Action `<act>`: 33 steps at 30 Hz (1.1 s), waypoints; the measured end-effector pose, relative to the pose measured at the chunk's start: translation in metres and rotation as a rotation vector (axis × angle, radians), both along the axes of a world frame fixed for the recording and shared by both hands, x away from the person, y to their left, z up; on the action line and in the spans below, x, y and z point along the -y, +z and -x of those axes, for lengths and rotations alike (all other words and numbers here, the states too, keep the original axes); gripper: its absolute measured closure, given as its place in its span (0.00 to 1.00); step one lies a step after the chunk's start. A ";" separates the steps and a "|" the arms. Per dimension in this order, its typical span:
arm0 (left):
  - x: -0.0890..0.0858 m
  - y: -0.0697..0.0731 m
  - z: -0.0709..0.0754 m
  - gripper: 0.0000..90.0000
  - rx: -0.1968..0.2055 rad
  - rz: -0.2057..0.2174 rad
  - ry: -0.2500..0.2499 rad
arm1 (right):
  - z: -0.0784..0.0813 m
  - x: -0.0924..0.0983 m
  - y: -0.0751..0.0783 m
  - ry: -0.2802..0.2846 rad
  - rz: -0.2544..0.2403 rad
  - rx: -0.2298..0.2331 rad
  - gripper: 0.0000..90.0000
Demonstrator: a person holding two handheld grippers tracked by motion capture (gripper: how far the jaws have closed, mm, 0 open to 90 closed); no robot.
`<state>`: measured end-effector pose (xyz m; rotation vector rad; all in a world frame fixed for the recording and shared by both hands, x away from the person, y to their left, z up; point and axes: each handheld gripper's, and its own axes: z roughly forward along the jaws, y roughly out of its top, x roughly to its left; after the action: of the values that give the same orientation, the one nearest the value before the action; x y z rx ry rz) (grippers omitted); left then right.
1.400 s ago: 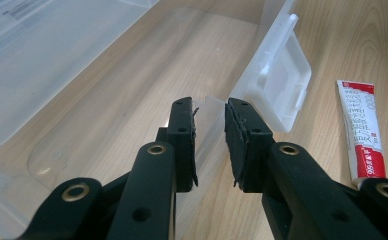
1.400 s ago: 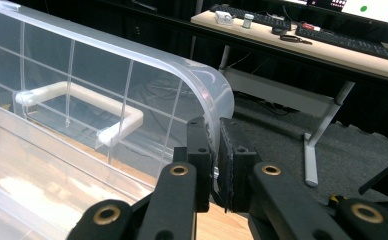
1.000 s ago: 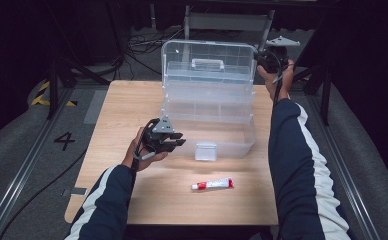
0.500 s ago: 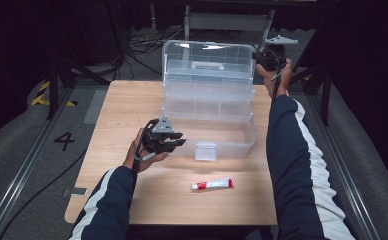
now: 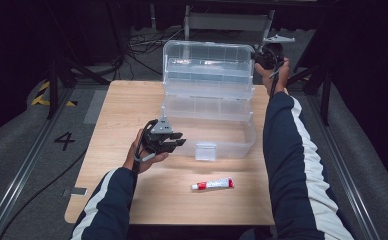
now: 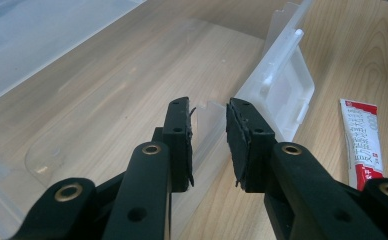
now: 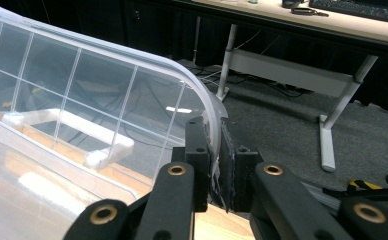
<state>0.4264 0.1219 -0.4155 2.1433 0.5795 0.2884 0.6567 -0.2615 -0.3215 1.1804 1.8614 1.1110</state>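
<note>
Red-capped and white, the small tube (image 5: pixel 212 184) lies flat on the wooden counter (image 5: pixel 112 105), nearest the person and just right of the left hand-held gripper (image 5: pixel 178 144), apart from it; in the left gripper view the tube (image 6: pixel 362 142) lies beyond the right-hand jaw. The left hand-held gripper rests at the front left corner of the clear plastic box (image 5: pixel 209 132) with its jaws parted, and in its own view (image 6: pixel 208 145) the box's thin front wall stands in the gap — neither pad presses on it, so it is released. Just past those jaws the box's front latch (image 6: pixel 282 87) hangs open, tilted away from the wall, and behind the wall the bare bottom of the box shows the wood through it. Farther off, the lid (image 5: pixel 208 67) stands raised at the back of the box, its inside ribbed in squares with the carry handle (image 7: pixel 67 127) seen through it. At the lid's upper right corner sits the right hand-held gripper (image 5: pixel 260 56) — in its own view (image 7: pixel 216 150) the jaws are clenched on the curved lid rim, pads tight on either face of the plastic.
</note>
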 end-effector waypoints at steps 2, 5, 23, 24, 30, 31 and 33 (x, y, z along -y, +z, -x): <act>0.000 0.000 0.000 0.80 0.002 -0.002 0.001 | 0.000 0.000 0.000 0.000 -0.003 0.002 0.93; 0.000 0.000 0.001 0.80 0.003 0.000 0.004 | -0.001 0.000 -0.002 -0.002 -0.003 0.003 0.93; -0.004 -0.003 0.002 0.80 0.000 0.036 0.009 | -0.015 0.004 -0.014 -0.024 -0.038 -0.054 0.93; -0.005 -0.003 0.003 0.79 0.001 0.039 0.010 | -0.016 0.003 -0.016 -0.029 -0.025 -0.061 0.92; -0.006 -0.005 0.003 0.79 0.008 0.055 0.012 | -0.022 0.002 -0.022 -0.046 -0.027 -0.082 0.92; -0.006 -0.005 0.003 0.79 0.009 0.053 0.012 | -0.023 0.001 -0.022 -0.047 -0.017 -0.087 0.92; -0.006 -0.005 0.003 0.79 0.006 0.061 0.011 | -0.025 0.001 -0.023 -0.049 -0.016 -0.093 0.92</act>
<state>0.4239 0.1282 -0.4207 2.0800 0.5896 0.2800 0.6814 -0.2623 -0.3444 1.3000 1.8855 1.0620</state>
